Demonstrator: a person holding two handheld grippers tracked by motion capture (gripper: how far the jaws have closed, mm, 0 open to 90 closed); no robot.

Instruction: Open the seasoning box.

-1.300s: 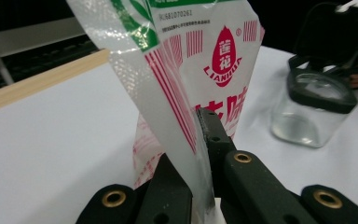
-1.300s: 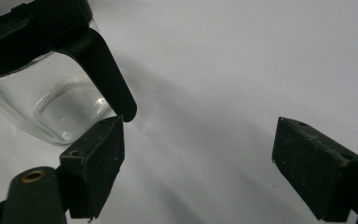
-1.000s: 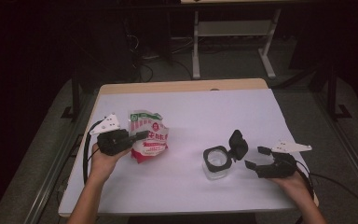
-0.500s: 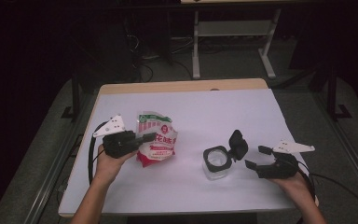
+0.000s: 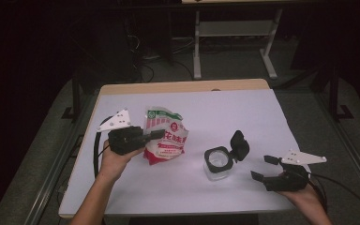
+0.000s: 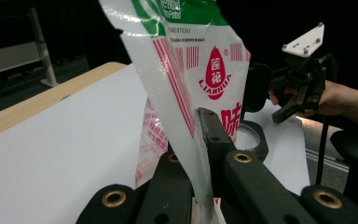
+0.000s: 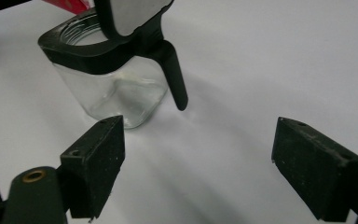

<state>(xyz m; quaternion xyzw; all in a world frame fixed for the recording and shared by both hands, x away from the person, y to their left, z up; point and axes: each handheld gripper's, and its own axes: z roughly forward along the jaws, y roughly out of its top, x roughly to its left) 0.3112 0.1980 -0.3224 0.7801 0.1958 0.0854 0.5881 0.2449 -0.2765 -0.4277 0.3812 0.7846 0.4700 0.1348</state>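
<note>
A white, red and green food bag is lifted off the white table, and my left gripper is shut on its side edge. In the left gripper view the bag hangs pinched between the two black jaws. A clear glass jar with a black rim stands right of centre, its black flip lid hinged open and upright. My right gripper is open to the right of the jar, held just above the table. The jar stands ahead and left of the open jaws in the right gripper view.
The table has a white top with a wooden far edge. A metal frame stands on the dark floor beyond it. Rails run along both sides of the table.
My left gripper has carried the bag up and to the right, toward the jar. My right gripper has stayed close to where it was, beside the jar.
</note>
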